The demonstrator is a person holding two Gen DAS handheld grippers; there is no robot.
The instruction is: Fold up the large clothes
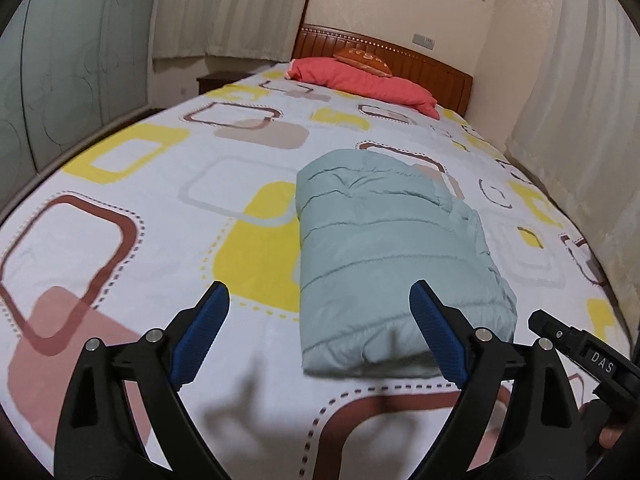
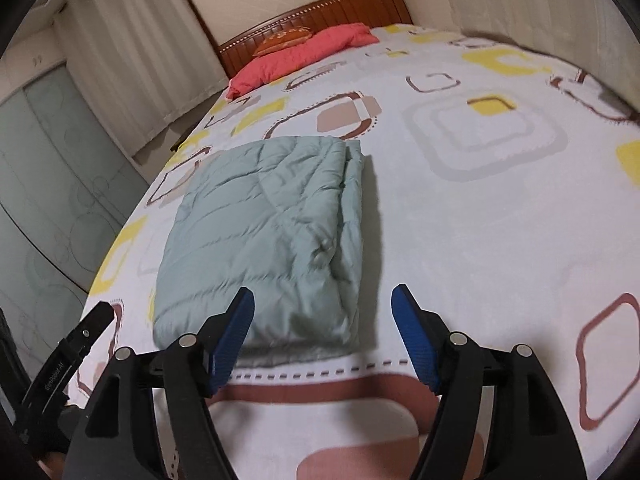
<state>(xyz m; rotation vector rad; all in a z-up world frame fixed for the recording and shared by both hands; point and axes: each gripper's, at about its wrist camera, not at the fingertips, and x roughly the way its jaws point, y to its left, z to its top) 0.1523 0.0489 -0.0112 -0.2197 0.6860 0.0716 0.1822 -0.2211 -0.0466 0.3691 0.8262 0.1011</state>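
A pale green quilted jacket lies folded into a thick rectangle on the patterned bed sheet. My left gripper is open and empty, above the sheet just before the jacket's near left corner. In the right wrist view the jacket lies ahead and left. My right gripper is open and empty, hovering over the jacket's near right corner. The right gripper's tip shows at the left view's right edge; the left gripper's tip shows at the right view's left edge.
A red quilt and an orange cushion lie against the wooden headboard. Curtains hang behind the bed and along its right side. Glass wardrobe doors stand to the left.
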